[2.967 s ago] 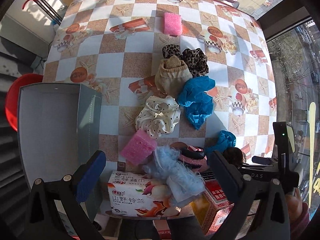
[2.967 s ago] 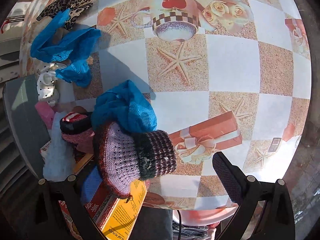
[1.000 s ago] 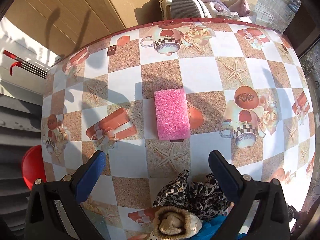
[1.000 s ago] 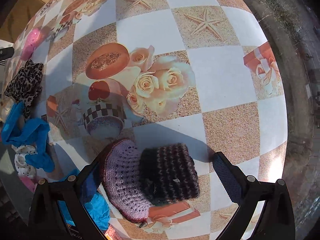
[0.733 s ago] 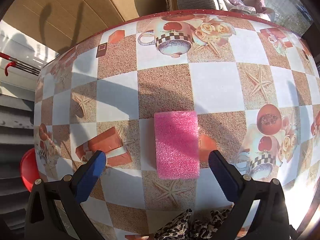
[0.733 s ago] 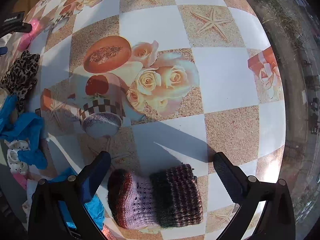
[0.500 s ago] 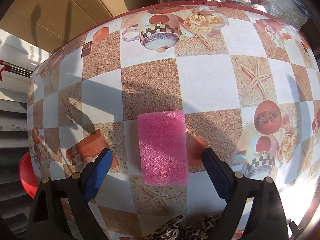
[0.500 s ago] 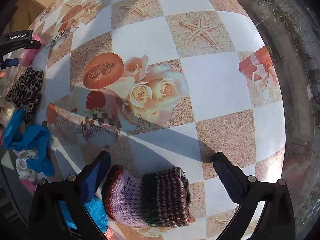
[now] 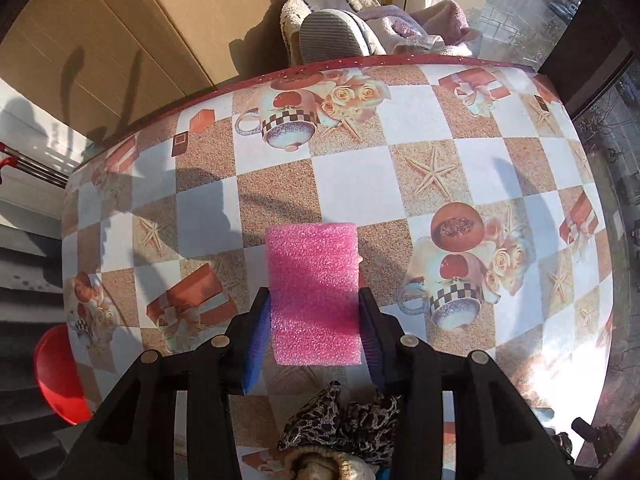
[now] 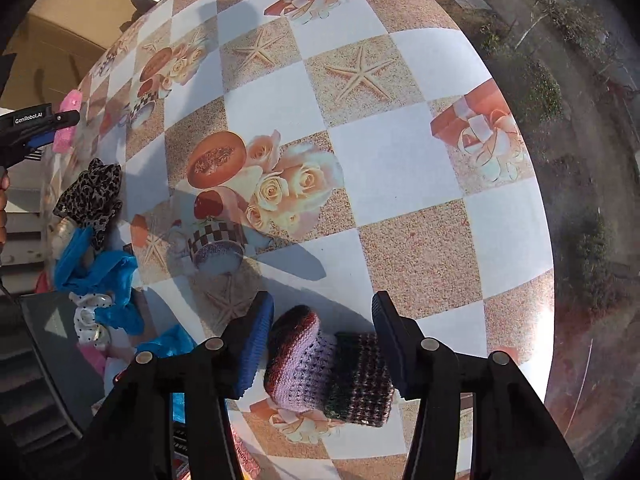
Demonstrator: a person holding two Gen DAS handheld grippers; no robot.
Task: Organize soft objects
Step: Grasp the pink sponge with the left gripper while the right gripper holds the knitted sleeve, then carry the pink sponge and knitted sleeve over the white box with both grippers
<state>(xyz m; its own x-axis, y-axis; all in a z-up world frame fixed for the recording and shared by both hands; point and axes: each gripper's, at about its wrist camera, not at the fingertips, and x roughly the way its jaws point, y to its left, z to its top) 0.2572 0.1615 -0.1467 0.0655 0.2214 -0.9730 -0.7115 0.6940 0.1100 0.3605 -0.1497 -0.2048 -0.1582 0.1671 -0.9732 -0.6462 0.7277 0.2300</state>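
Now the left gripper (image 9: 314,324), its jaws having just been closing, clasps the pink rectangular foam sponge (image 9: 314,292) by its long sides, blue pads touching it, above the checkered oilcloth tabletop (image 9: 352,176). Near it lies a leopard-print fabric scrunchie (image 9: 348,424). Further right, the right gripper (image 10: 322,340) has also been closing a little; its jaws straddle the purple-and-dark striped knitted hat (image 10: 328,372) lying on the table, and whether the pads press it I cannot tell.
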